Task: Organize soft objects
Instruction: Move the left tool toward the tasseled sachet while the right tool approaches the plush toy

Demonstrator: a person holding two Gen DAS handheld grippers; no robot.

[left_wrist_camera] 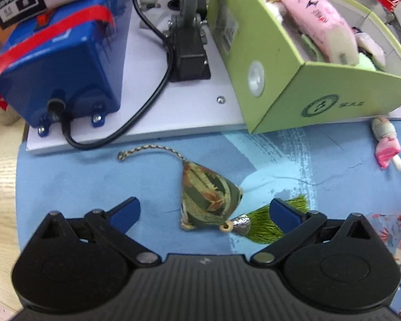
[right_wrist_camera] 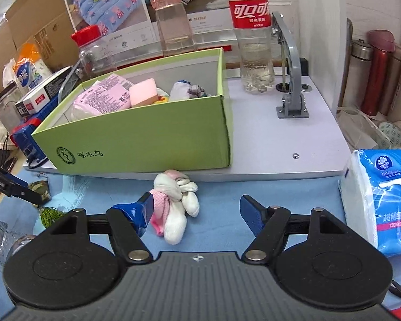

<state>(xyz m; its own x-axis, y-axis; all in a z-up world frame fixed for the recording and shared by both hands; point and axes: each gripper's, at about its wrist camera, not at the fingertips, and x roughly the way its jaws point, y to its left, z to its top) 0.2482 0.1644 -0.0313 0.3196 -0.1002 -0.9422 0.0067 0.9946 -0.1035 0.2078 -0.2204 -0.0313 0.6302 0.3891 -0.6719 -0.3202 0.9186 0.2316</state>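
A green patterned cloth sachet (left_wrist_camera: 208, 195) with a cord and a green tassel (left_wrist_camera: 270, 222) lies on the blue mat, between the fingers of my open left gripper (left_wrist_camera: 204, 214). A pink and white rolled sock bundle (right_wrist_camera: 173, 203) lies on the mat between the fingers of my open right gripper (right_wrist_camera: 197, 211), close to the left finger; it also shows in the left wrist view (left_wrist_camera: 386, 144). A green cardboard box (right_wrist_camera: 147, 139) holds several soft items, among them a pink cloth roll (left_wrist_camera: 320, 18).
The box stands on a white board (right_wrist_camera: 280, 139) with a blue device (left_wrist_camera: 61, 61), a black cable, a grey bracket (right_wrist_camera: 291, 80) and a cola bottle (right_wrist_camera: 254, 34). A tissue pack (right_wrist_camera: 379, 200) lies at the right. My left gripper (right_wrist_camera: 10, 187) shows at the far left.
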